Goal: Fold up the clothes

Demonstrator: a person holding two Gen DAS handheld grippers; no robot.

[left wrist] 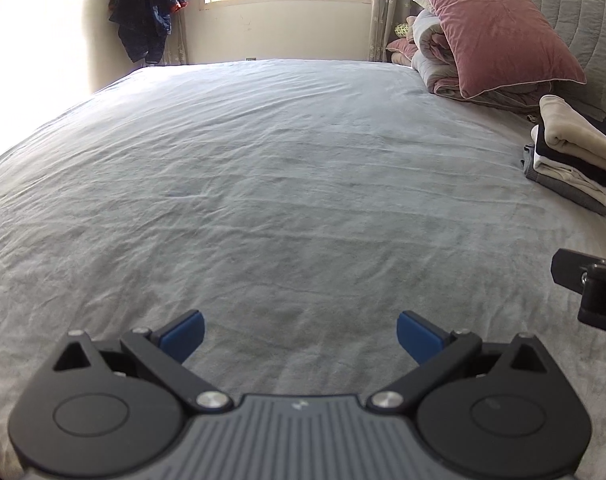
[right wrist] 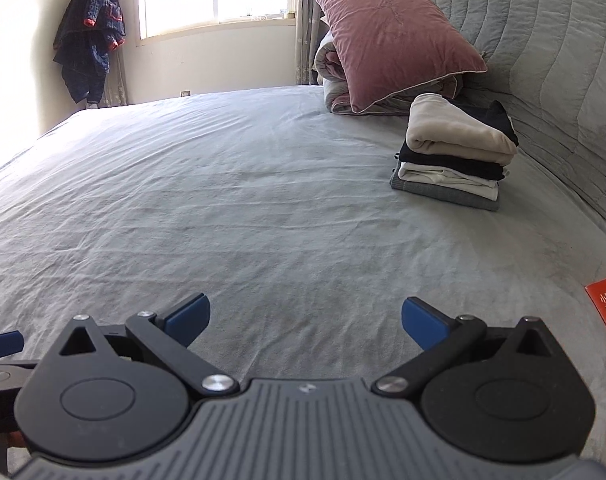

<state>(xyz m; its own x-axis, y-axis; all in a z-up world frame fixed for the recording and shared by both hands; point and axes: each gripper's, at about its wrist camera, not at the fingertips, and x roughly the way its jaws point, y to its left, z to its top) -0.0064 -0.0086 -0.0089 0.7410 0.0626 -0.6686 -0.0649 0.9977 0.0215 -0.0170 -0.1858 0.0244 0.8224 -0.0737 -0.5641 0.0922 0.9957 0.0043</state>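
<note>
Hand-held grippers (left wrist: 301,334) agape, both empty

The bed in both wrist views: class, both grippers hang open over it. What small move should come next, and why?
Probably draw back to fetch another unfolded garment. The left gripper and right gripper are open and empty, the sheet in front of them is bare, and the only clothes on the bed sit already folded in a stack near the pillow. Whether any remain cannot be seen here.

Matt wrinkled cloth sheet (left wrist: 263,160), velvety pillow (right wrist: 391,36)
</note>
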